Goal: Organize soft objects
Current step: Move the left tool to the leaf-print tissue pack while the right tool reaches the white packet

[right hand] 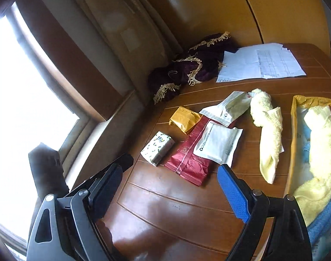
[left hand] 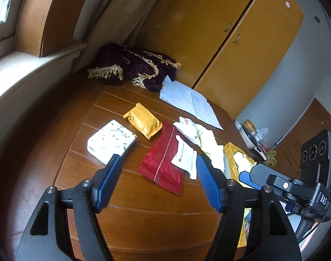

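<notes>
Both tongs hang wide open and empty above the wooden table [right hand: 165,206]: the left gripper [left hand: 159,163] low in its frame, over the red pouch [left hand: 163,163], the right gripper [right hand: 172,171] likewise. At mid-frame lie a white packet [right hand: 217,143] on that pouch, a gold packet [right hand: 184,119], a tissue pack [right hand: 158,148] and a yellow towel [right hand: 268,130]. A yellow-rimmed box [right hand: 292,130] fills the right edge.

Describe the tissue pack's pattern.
White tissue pack with small green and yellow leaf specks; clearest in the left wrist view.

The right gripper [right hand: 169,174] hangs above the tabletop [right hand: 176,213] with its fingers [right hand: 232,193] spread wide and empty. Just beyond the fingertips lies a red packet [right hand: 187,163] with a white pouch [right hand: 217,143] on it; a tissue pack [right hand: 158,148] sits past the left finger, a yellow towel [right hand: 268,130] past the right one.
</notes>
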{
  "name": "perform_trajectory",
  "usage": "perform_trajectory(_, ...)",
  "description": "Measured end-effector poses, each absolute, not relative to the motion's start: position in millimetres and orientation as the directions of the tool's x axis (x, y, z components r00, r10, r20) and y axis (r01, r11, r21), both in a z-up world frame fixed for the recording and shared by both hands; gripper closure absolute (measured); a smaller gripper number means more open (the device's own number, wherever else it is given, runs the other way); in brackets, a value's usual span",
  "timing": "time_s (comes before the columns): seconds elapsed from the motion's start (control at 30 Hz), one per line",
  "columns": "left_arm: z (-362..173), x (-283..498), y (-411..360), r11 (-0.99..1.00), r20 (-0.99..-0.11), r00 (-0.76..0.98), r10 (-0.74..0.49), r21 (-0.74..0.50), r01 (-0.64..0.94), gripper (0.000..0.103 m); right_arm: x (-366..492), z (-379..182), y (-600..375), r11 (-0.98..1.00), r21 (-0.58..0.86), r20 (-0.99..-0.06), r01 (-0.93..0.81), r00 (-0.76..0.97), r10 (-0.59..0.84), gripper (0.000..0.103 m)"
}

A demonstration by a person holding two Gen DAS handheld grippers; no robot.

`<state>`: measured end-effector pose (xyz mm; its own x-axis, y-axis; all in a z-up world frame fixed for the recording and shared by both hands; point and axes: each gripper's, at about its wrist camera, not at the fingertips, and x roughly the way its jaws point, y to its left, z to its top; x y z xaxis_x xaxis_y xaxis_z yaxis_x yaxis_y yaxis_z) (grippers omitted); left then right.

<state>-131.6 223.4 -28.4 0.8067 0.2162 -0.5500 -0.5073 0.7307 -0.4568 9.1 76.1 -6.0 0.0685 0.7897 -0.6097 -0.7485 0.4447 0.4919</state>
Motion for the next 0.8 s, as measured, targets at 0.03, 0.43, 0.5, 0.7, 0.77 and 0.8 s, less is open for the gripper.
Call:
perform_trajectory(0.03, -24, -130, 227, 0.736, -0.542, 0.806, 0.238, -0.44, -0.514, 0.033, 13, -7, 83, 0.462, 0.502, -0.613, -0.731, 0.076, 0.786, 0.012)
perform_trajectory(0.43, -34, -82, 279, 0.762, -0.553, 0.787, 0.274, -0.375, -0.529, 0.033, 54, -36, 125, 0.699, 0.485, -0.636, -0.525, 0.337, 0.694, 0.012)
perform_trajectory(0.5, -48, -81, 289, 0.72, -0.576, 0.787, 0.221, -0.448, -0.53, 0.033, 53, -43, 134, 0.715, 0.427, -0.649, -0.554, 0.363, 0.669, 0.012)
perform_trajectory(0.7, -61, -88, 297, 0.657, -0.581, 0.788, 0.204, -0.516, -0.55, 0.033, 43, -59, 153, 0.698, 0.359, -0.683, -0.62, 0.334, 0.649, 0.012)
perform_trajectory(0.77, -60, -91, 292, 0.659, -0.57, 0.783, 0.25, -0.492, -0.569, 0.033, 42, -62, 155, 0.704, 0.342, -0.693, -0.623, 0.339, 0.636, 0.012)
perform_trajectory(0.8, -60, -91, 291, 0.661, -0.567, 0.782, 0.259, -0.487, -0.571, 0.033, 43, -65, 157, 0.708, 0.33, -0.704, -0.625, 0.337, 0.625, 0.012)
